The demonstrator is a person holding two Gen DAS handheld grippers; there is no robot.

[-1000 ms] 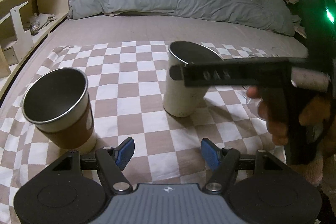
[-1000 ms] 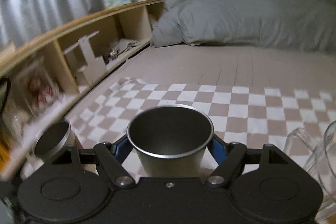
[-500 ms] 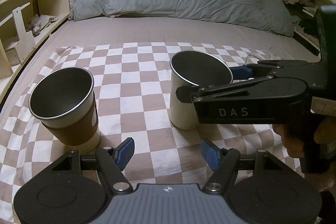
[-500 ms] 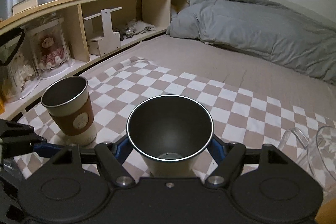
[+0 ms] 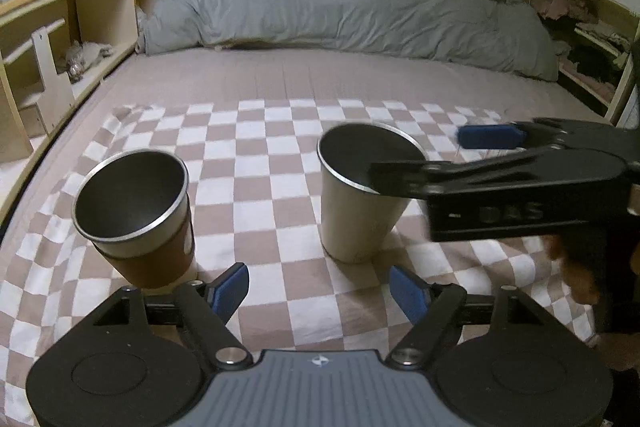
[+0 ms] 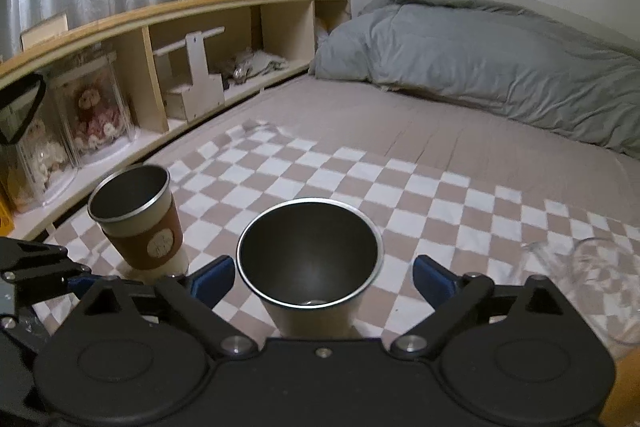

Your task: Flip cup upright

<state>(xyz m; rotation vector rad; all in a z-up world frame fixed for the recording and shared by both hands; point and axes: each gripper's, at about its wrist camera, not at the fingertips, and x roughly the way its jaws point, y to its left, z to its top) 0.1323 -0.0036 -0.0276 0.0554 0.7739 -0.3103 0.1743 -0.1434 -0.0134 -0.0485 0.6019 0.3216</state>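
Observation:
A plain steel cup [image 5: 358, 195] stands upright, mouth up, on the checkered cloth [image 5: 272, 163]; it also shows in the right wrist view [image 6: 310, 267]. My right gripper [image 6: 324, 277] is open, its blue fingers apart on either side of the cup with a gap to each; it shows from the side in the left wrist view [image 5: 492, 159]. My left gripper [image 5: 320, 287] is open and empty, low over the cloth in front of both cups. A second steel cup with a brown sleeve [image 5: 138, 215] stands upright at the left, also in the right wrist view [image 6: 140, 219].
A clear glass vessel [image 6: 592, 275] lies on the cloth at the right. A wooden shelf unit [image 6: 192, 39] runs along the left of the bed. A grey duvet [image 5: 340, 11] is heaped at the far end.
The right gripper set the plain cup upright on the cloth and opened its fingers off it. The left gripper has hardly moved.

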